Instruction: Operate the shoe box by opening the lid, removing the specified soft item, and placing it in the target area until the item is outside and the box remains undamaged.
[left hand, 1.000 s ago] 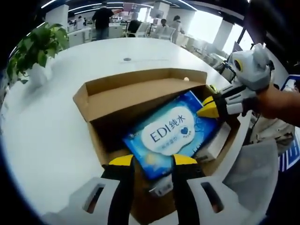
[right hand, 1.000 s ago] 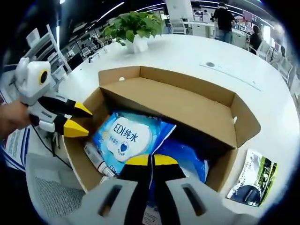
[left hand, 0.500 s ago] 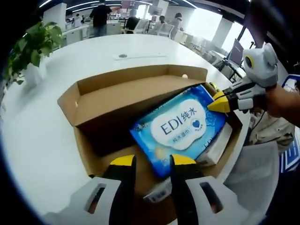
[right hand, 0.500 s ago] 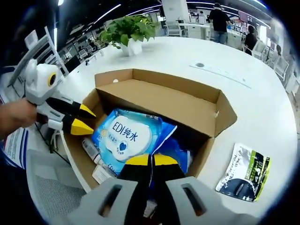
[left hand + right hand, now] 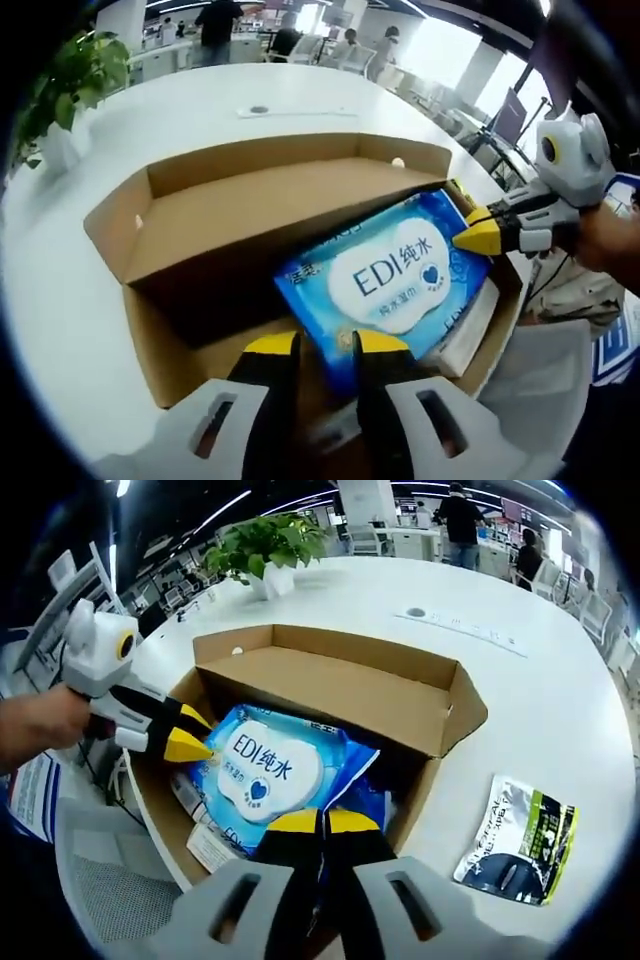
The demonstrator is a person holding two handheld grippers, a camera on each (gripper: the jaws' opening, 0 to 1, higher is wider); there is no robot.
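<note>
Left gripper view: left hand-held gripper (image 5: 326, 345) at bottom, jaws a narrow gap apart, closed on near corner of blue wet-wipe pack (image 5: 392, 281). Pack tilted, resting inside open cardboard shoe box (image 5: 150, 340), lid flap (image 5: 260, 205) folded back behind it. Right hand-held gripper (image 5: 480, 238) entering from right, yellow tips pinched on far edge of pack, held by a hand (image 5: 612, 240). Box near edge of white table (image 5: 60, 270); potted plant (image 5: 62, 95) at far left of table. Office desks and people (image 5: 220, 30) behind.

Right gripper view: right hand-held gripper (image 5: 322, 822) jaws nearly together, clamped on edge of wet-wipe pack (image 5: 265, 770) inside shoe box (image 5: 440, 735). Left hand-held gripper (image 5: 190, 735) at left, tips touching pack's opposite side. Flat printed packet (image 5: 520, 840) lying on table (image 5: 560, 710) just beside box. Potted plant (image 5: 270, 545) toward far edge. Chairs and standing people (image 5: 462, 520) beyond.
</note>
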